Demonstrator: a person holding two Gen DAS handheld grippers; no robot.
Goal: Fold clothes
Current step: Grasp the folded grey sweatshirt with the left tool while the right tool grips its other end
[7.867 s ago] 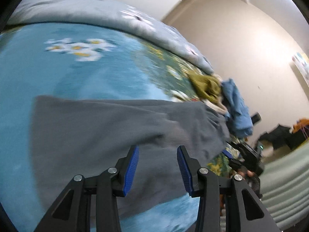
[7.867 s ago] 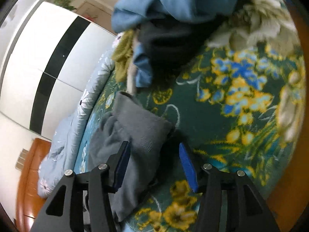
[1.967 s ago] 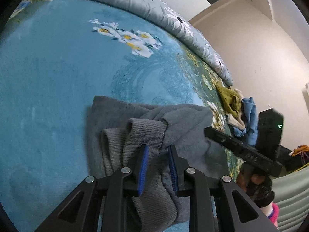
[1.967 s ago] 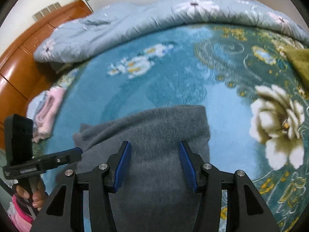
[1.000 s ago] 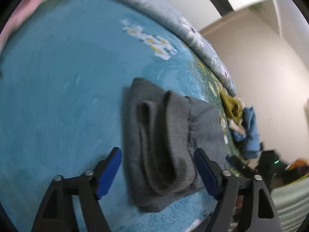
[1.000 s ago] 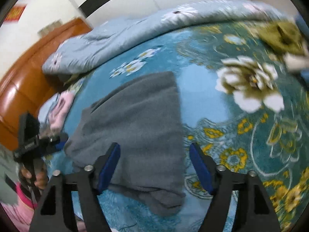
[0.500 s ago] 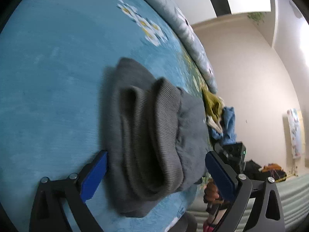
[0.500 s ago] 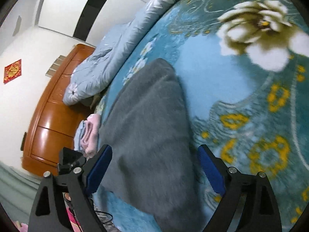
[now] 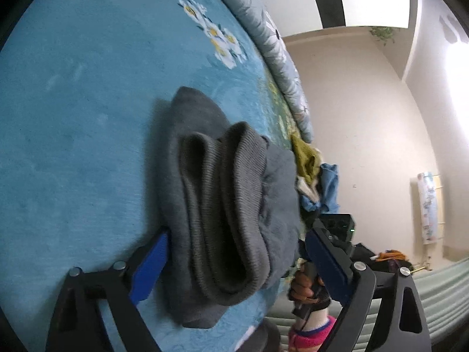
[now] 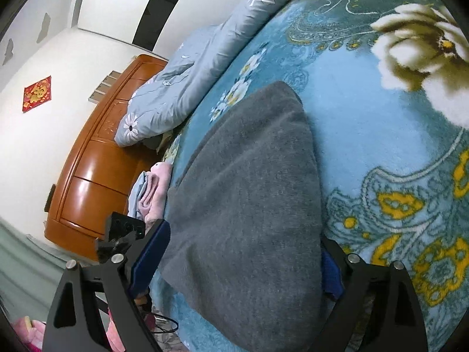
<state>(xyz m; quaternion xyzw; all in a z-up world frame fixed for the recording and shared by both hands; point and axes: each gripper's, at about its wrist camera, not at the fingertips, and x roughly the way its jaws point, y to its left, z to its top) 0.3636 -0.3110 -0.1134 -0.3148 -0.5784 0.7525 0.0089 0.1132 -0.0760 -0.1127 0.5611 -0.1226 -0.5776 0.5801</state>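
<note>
Folded grey sweater [image 9: 222, 205] is lying on the blue floral bed blanket [image 9: 88, 94]. Left gripper [image 9: 237, 255] is spreading wide, straddling it from 6 o'clock. Right gripper [image 10: 243, 261] is likewise gaping around its opposite end, pinching nothing. Clothes pile [image 9: 316, 170] is sitting at 3 o'clock.

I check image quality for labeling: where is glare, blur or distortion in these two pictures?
Left wrist view: window light blows out the wall at upper right; the gray sweater is sharp. Right wrist view: glare streaks on the wooden headboard; the white flower looks slightly soft. Both: strong fisheye bending, dark corners.
</note>
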